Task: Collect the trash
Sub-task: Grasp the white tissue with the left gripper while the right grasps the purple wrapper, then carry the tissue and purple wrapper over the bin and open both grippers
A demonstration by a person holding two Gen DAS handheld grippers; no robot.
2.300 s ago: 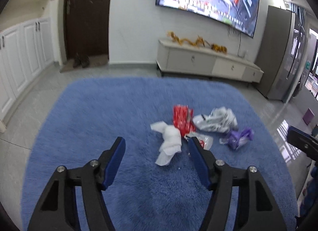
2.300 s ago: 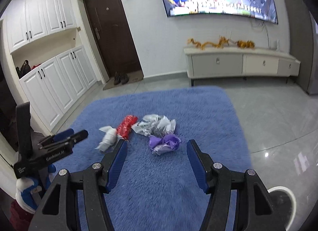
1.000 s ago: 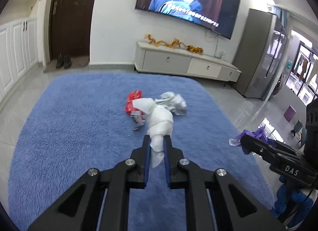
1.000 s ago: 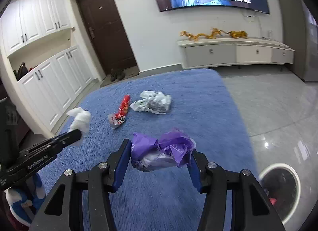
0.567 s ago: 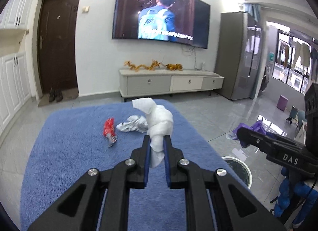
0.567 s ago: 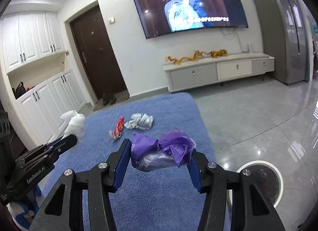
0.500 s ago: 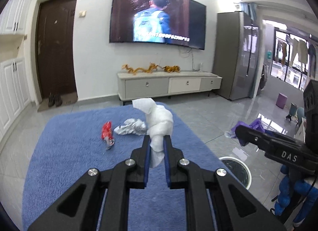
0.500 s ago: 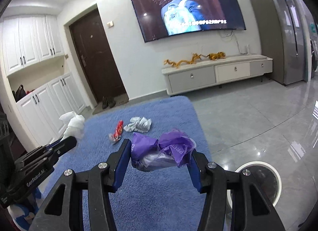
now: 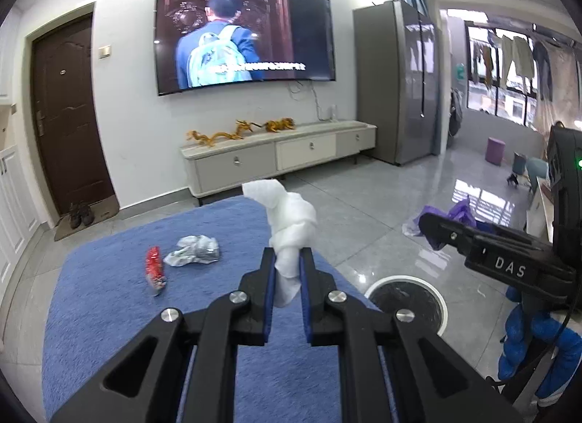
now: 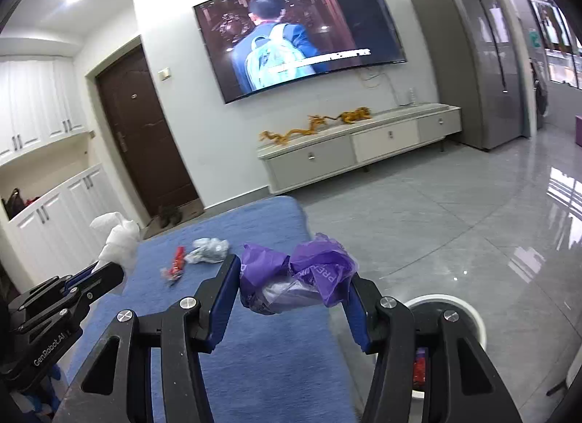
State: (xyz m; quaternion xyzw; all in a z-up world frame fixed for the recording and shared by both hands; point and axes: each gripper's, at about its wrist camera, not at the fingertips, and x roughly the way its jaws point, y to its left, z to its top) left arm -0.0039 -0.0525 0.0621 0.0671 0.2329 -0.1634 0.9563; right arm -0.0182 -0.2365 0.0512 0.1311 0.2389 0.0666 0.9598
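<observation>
a twisted white tissue (image 9: 291, 230) stands upright, pinched in my left gripper (image 9: 287, 270). a crumpled purple bag (image 10: 294, 283) fills my right gripper (image 10: 291, 295). a red wrapper (image 9: 154, 270) and a silver wrapper (image 9: 194, 250) lie on the blue rug (image 9: 109, 295).

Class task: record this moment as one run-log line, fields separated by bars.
left hand-held gripper: shut on white tissue | right hand-held gripper: shut on purple bag | rug: two pieces left

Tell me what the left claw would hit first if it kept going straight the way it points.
Apart from the white tissue it already grips, probably the far edge of the blue rug or the grey floor just beyond. No other object sits in that line, though depth is hard to judge.
</observation>
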